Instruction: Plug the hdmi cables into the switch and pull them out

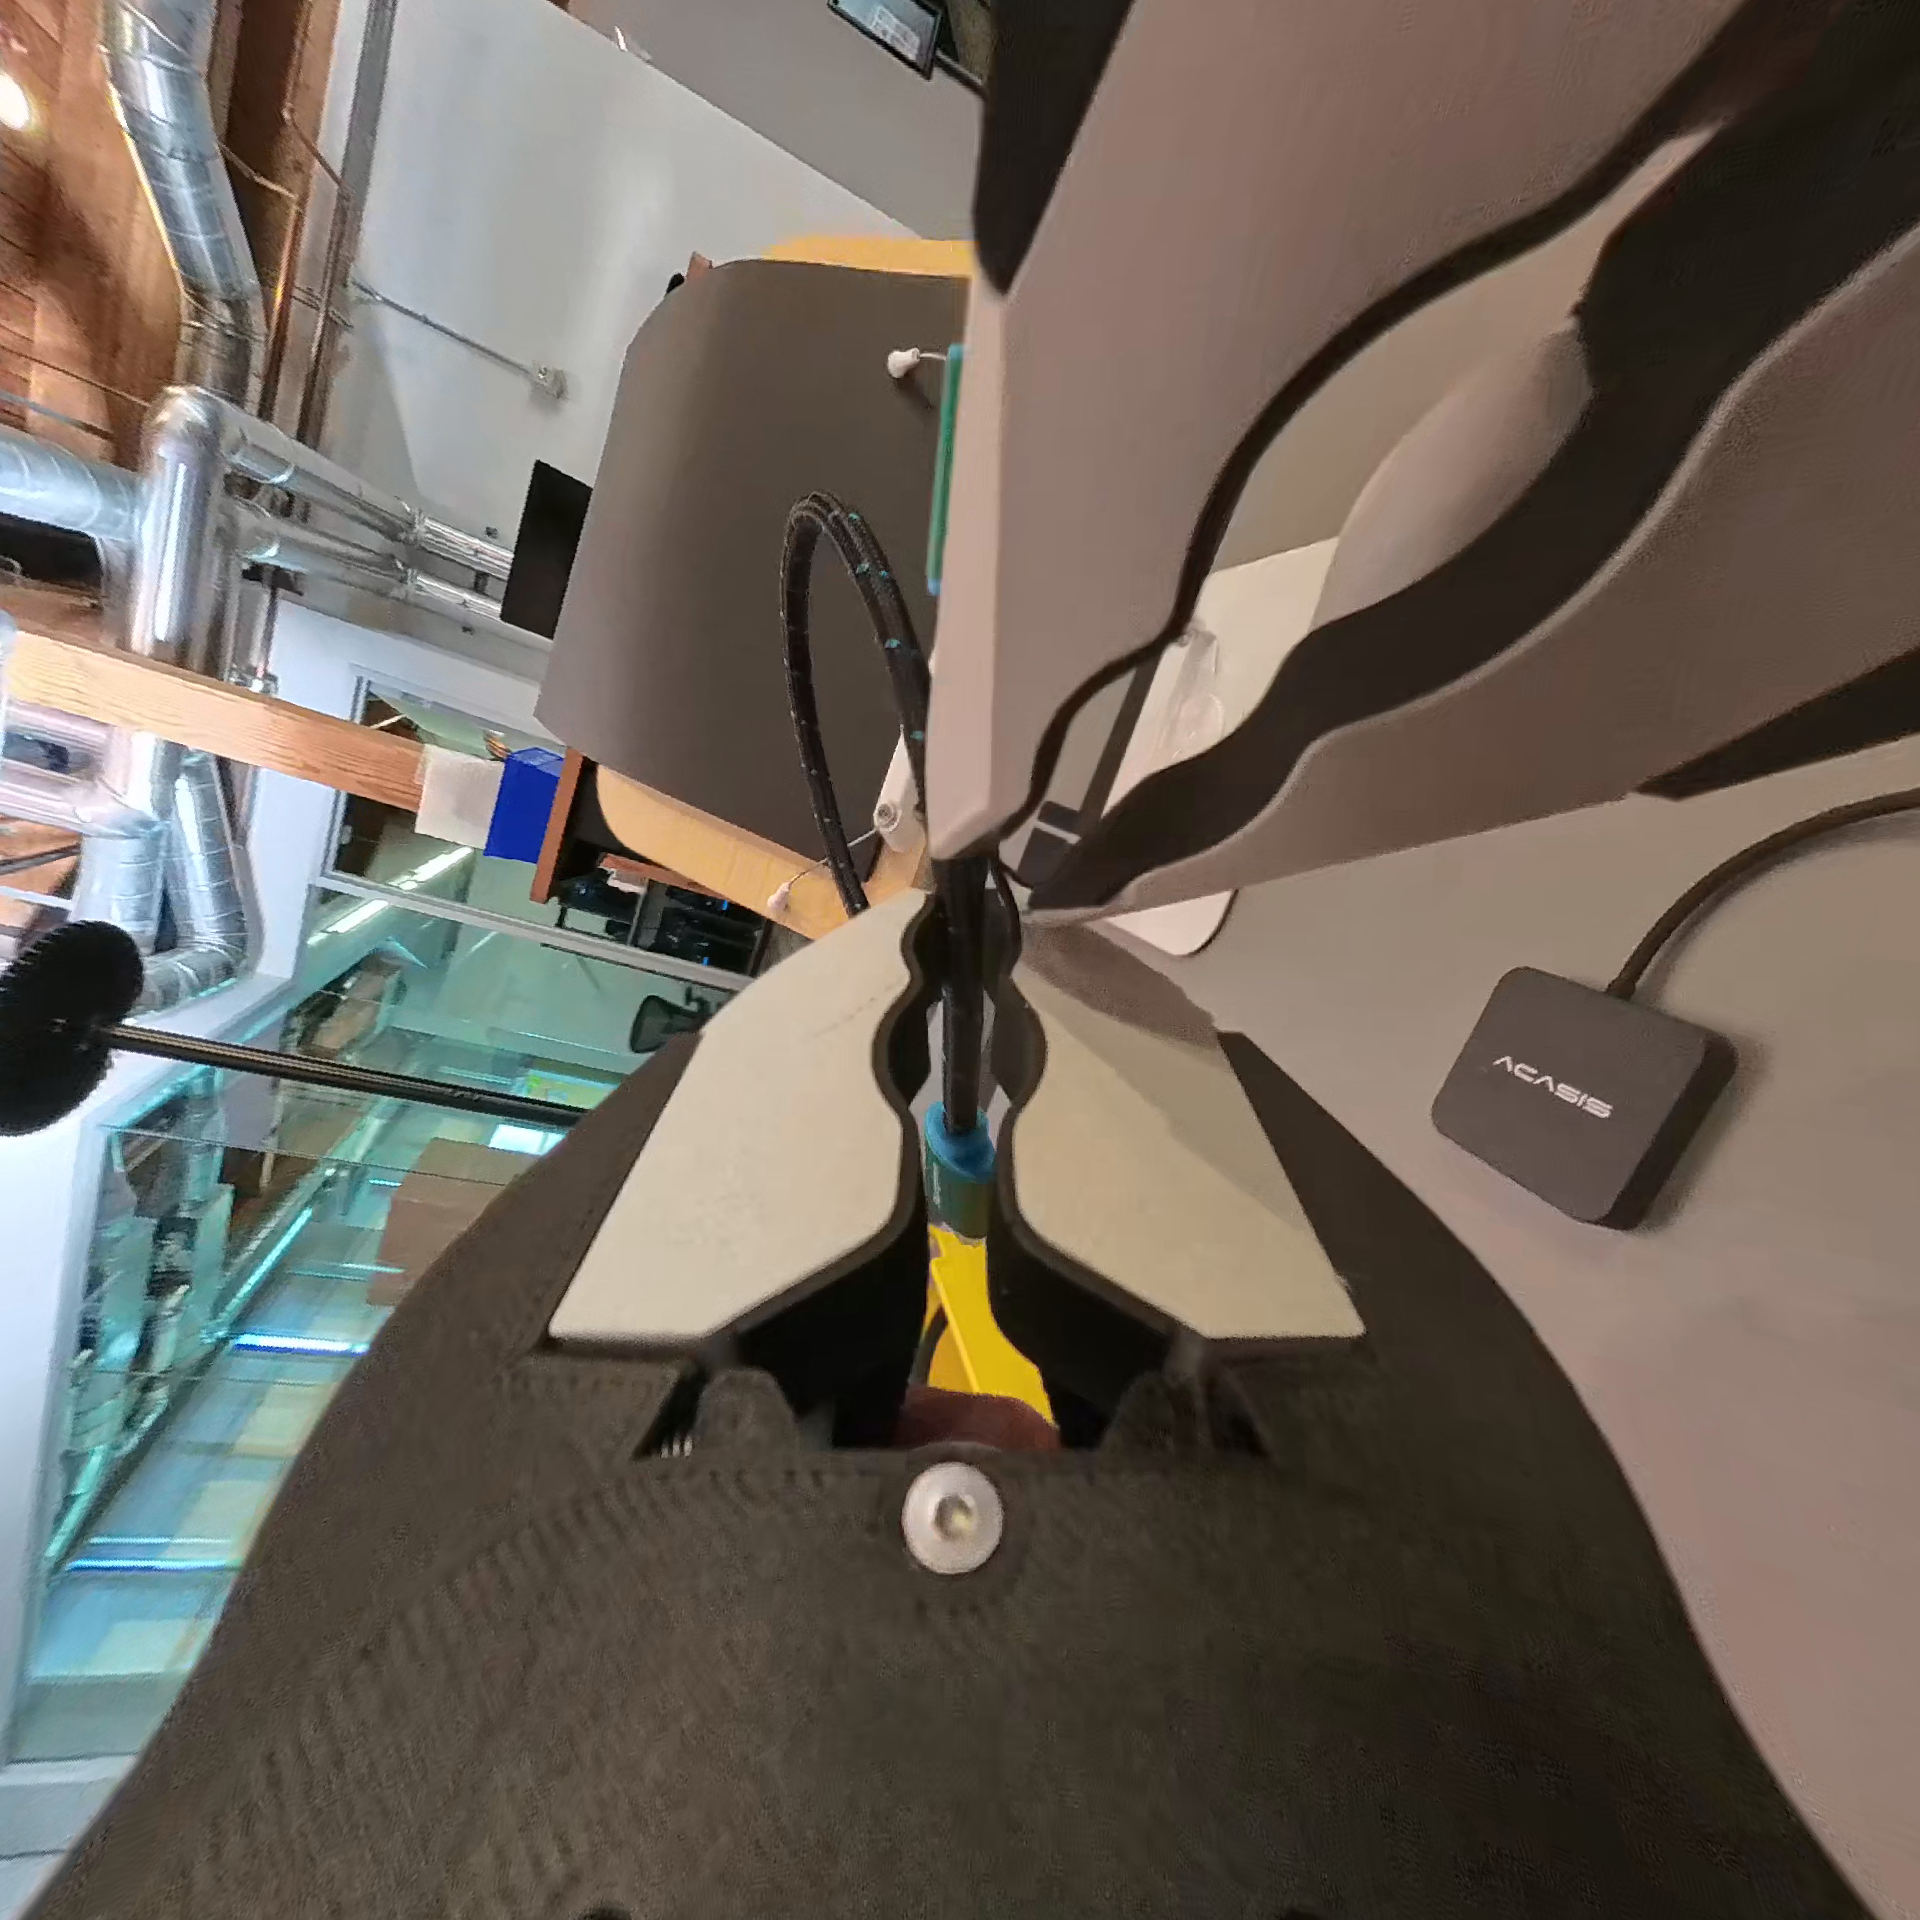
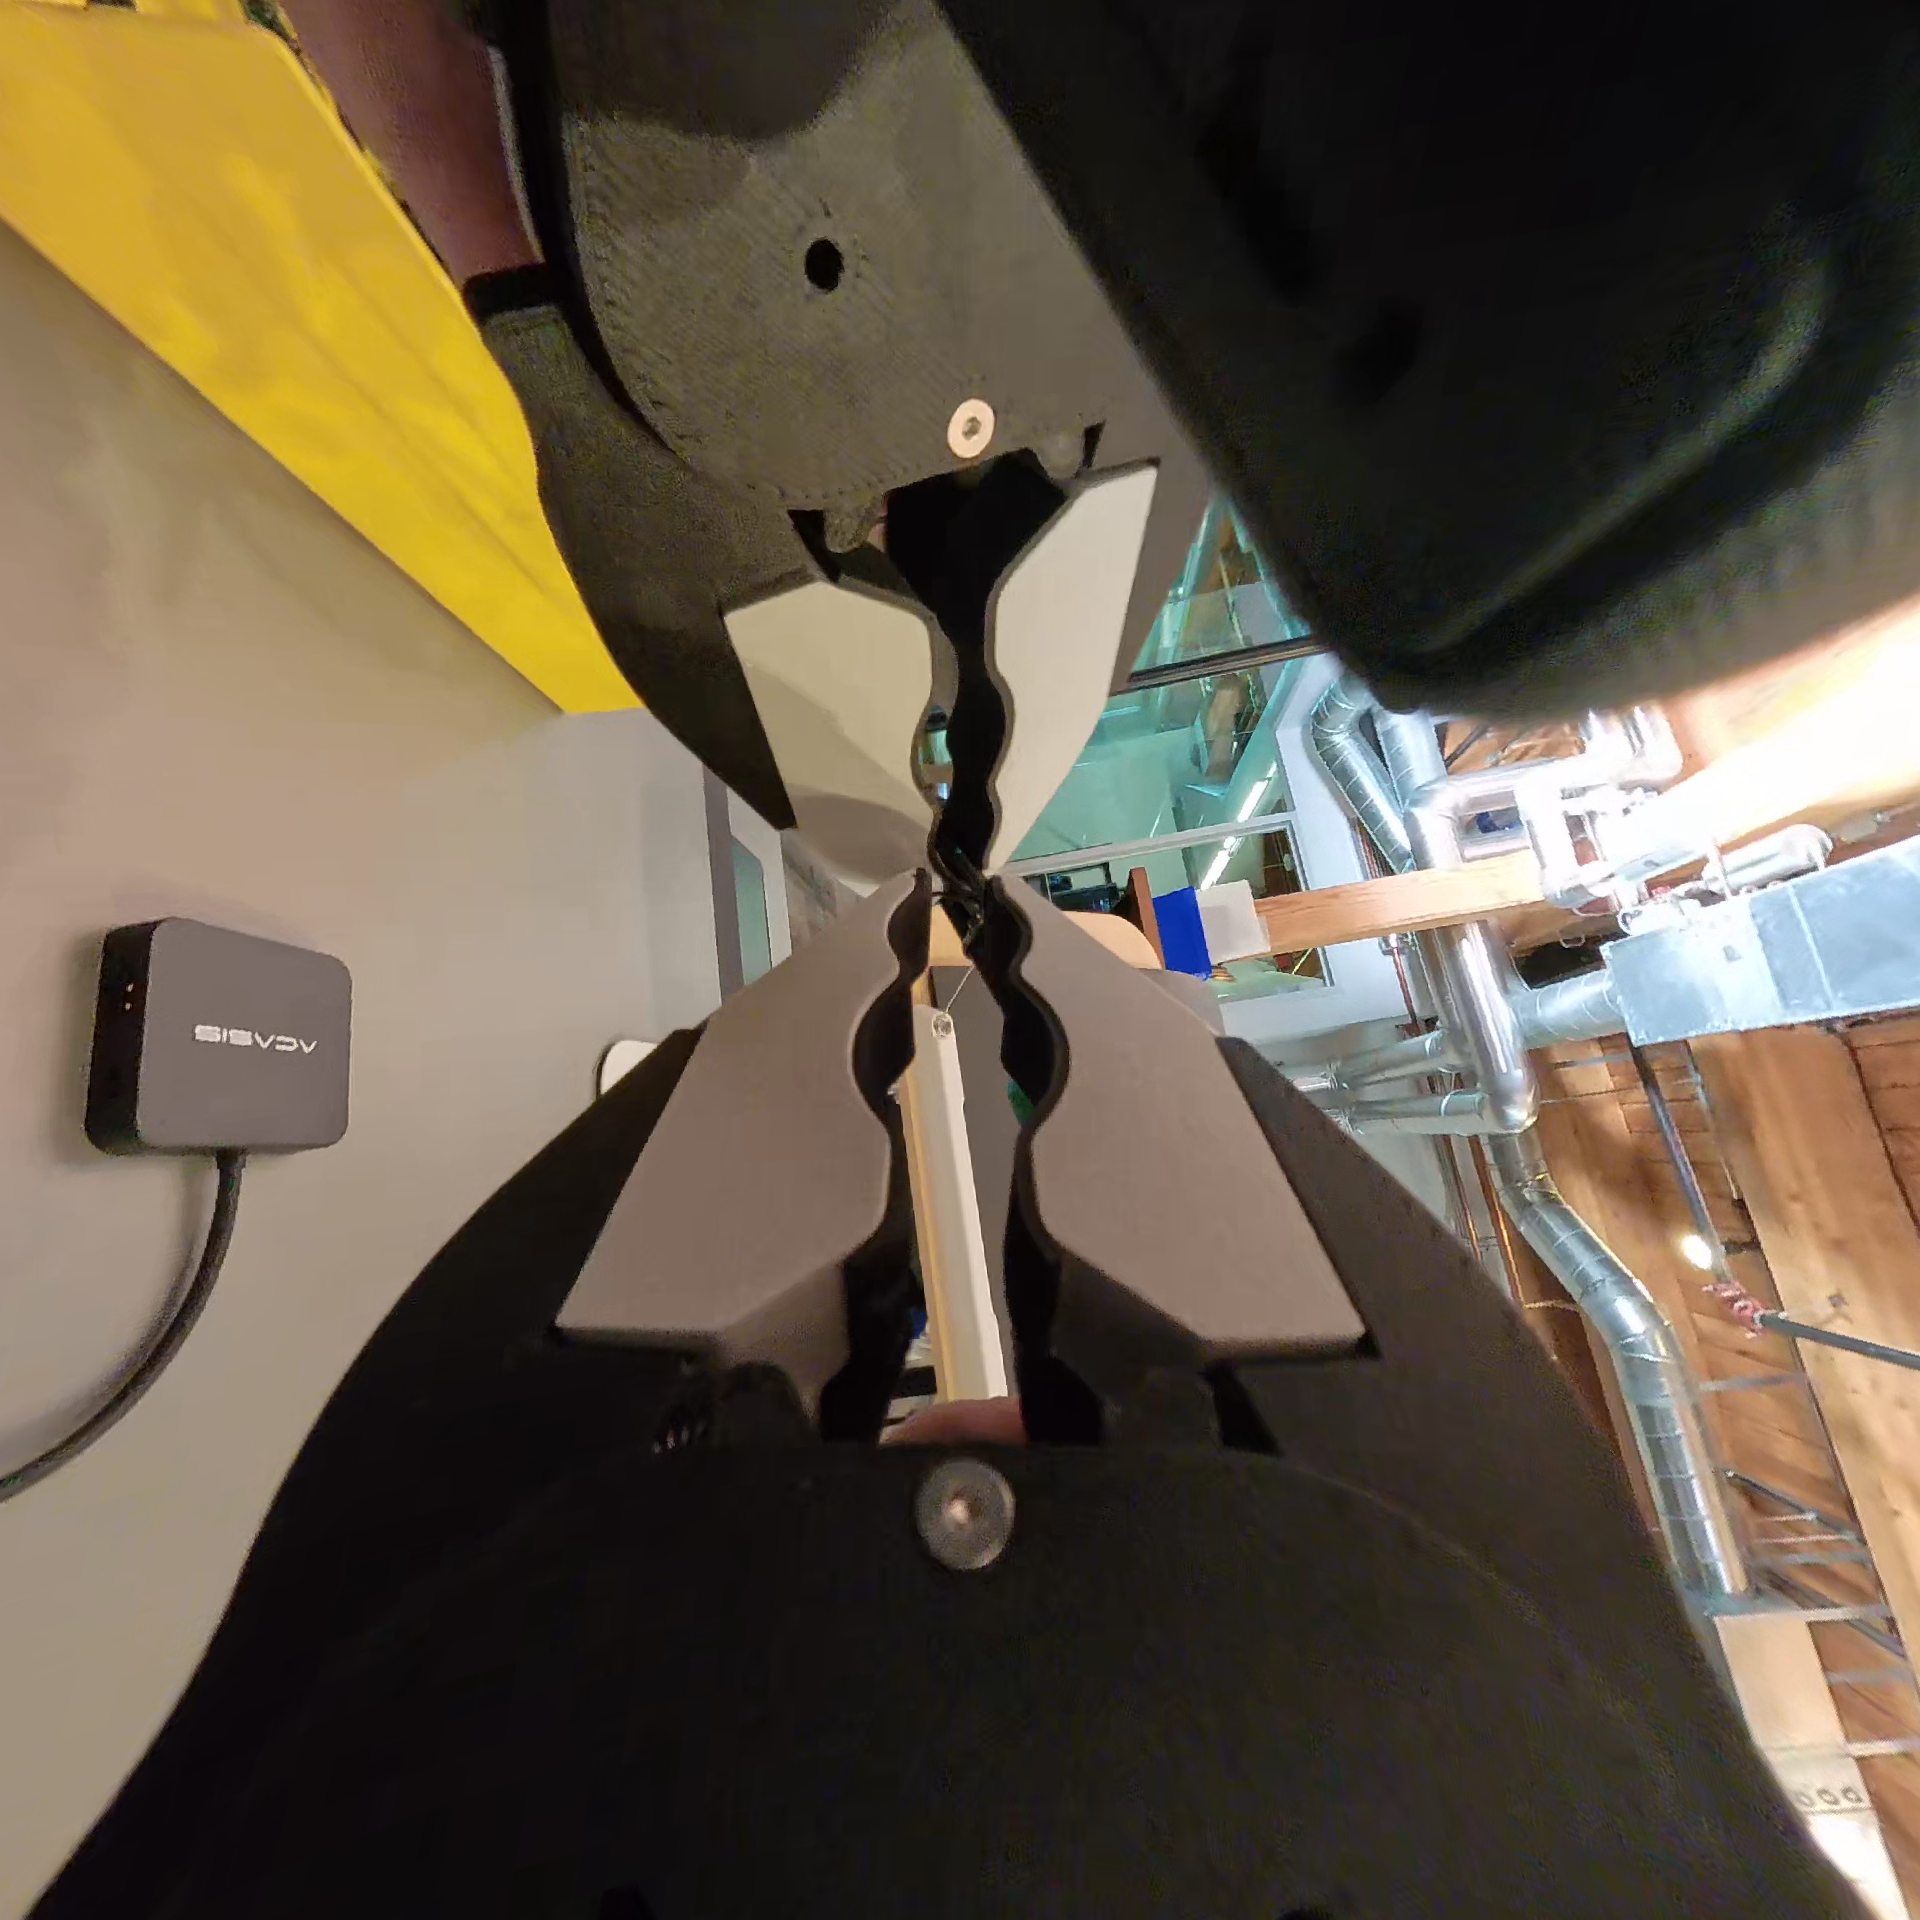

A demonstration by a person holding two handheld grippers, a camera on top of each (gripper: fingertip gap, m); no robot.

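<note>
left gripper [image 1: 961,935] fingers clamp the braided HDMI cable [image 1: 961,1023] just ahead of its teal plug [image 1: 956,1158] | right gripper [image 2: 961,894] fingers pinch the same cable tip-to-tip | switch [image 1: 1579,1091] on table [image 1: 1558,1558], off to the side | advice: regrip nearer plug, square it to port

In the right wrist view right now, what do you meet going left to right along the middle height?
Grey switch on the table → right hand-held gripper pinching the black cable → blue box → silver ducts.
</note>
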